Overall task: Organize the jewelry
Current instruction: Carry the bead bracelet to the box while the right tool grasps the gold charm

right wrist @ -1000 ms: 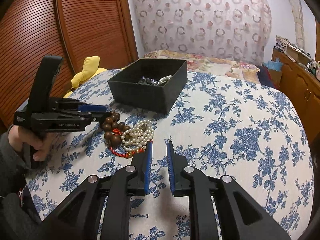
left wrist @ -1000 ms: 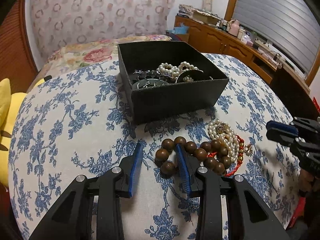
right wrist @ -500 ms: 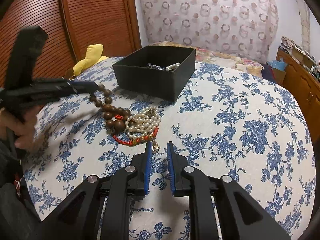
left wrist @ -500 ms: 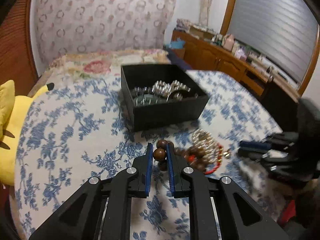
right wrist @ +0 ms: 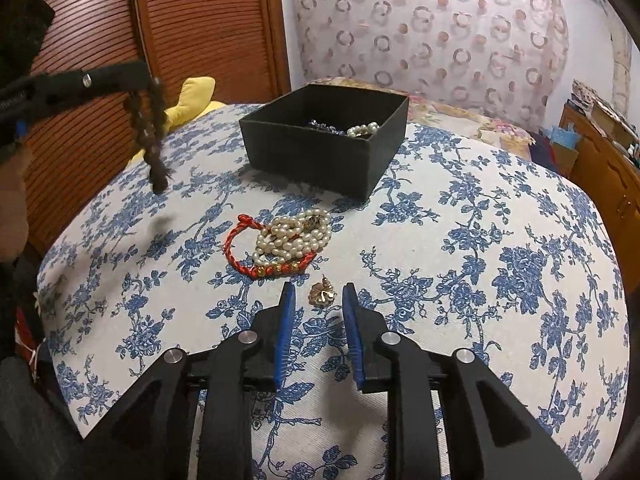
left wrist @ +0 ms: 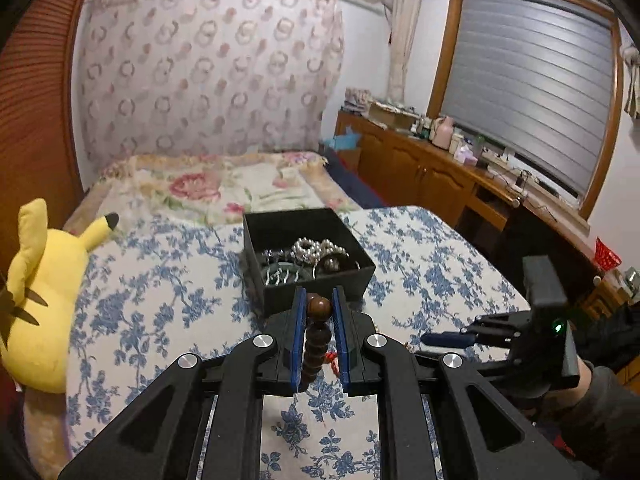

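My left gripper (left wrist: 319, 306) is shut on a brown wooden bead bracelet (left wrist: 317, 338) and holds it in the air; the beads hang down (right wrist: 154, 136) left of the black jewelry box (right wrist: 320, 152). The box (left wrist: 320, 280) holds pearls and metal pieces. On the cloth lie a pearl bracelet (right wrist: 296, 236), a red cord bracelet (right wrist: 240, 248) and a small gold earring (right wrist: 322, 294). My right gripper (right wrist: 319, 300) is open, low over the cloth, its tips either side of the earring. It also shows in the left wrist view (left wrist: 444, 338).
The table (right wrist: 500, 260) has a blue floral cloth. A yellow plush toy (left wrist: 40, 296) sits at its left edge. A bed (left wrist: 224, 184) lies behind, wooden cabinets (left wrist: 420, 168) to the right, a slatted wooden door (right wrist: 80, 40) to the left.
My left gripper shut on the wooden bead bracelet and lifted it off the table. My right gripper opened and moved forward around the gold earring.
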Demonstrator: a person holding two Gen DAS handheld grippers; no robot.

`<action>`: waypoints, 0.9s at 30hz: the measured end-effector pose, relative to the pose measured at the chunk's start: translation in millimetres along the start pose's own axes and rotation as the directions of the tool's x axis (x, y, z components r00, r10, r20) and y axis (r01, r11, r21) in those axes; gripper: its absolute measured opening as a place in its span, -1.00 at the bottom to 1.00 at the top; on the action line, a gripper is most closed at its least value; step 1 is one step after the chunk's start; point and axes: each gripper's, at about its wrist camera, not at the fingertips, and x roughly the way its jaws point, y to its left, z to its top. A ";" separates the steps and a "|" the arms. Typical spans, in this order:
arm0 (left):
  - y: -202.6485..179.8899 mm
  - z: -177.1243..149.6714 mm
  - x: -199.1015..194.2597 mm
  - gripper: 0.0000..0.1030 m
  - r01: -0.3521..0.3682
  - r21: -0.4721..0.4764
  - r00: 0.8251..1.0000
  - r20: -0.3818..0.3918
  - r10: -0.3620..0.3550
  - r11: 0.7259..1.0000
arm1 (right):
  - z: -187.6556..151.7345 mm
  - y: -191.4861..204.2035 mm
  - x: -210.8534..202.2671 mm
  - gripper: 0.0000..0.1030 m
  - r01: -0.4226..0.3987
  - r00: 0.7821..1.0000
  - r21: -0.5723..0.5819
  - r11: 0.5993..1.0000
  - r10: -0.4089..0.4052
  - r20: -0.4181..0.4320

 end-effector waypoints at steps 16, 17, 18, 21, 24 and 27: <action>4.5 -5.1 -2.6 -0.76 0.001 -0.009 1.000 0.007 -0.001 1.000 | 6.6 9.8 19.7 -0.64 0.045 0.997 -0.085 0.995 -0.050 -0.053; 4.5 -5.3 -2.4 -0.76 0.001 -0.009 1.000 0.008 -0.001 1.000 | 6.7 10.2 19.7 -0.67 0.042 0.997 -0.086 0.995 -0.047 -0.055; 4.6 -5.3 -2.3 -0.76 0.001 -0.009 1.000 0.010 0.000 1.000 | 6.8 10.7 19.5 -0.68 0.044 0.997 -0.091 0.995 -0.049 -0.055; 4.8 -3.7 -2.9 -0.76 -0.001 -0.007 1.000 0.016 0.002 1.000 | 7.1 10.4 18.6 -0.68 0.030 0.998 -0.092 0.995 -0.035 -0.055; 6.0 2.6 -3.1 -0.76 0.003 -0.004 1.000 0.024 -0.002 1.000 | 9.1 10.7 13.1 -0.68 0.025 0.999 -0.090 0.996 -0.029 -0.036; 4.8 11.5 -1.6 -0.76 0.006 0.005 0.999 0.034 -0.007 1.000 | 17.0 8.9 5.2 -0.68 0.023 1.000 -0.087 0.996 -0.023 -0.004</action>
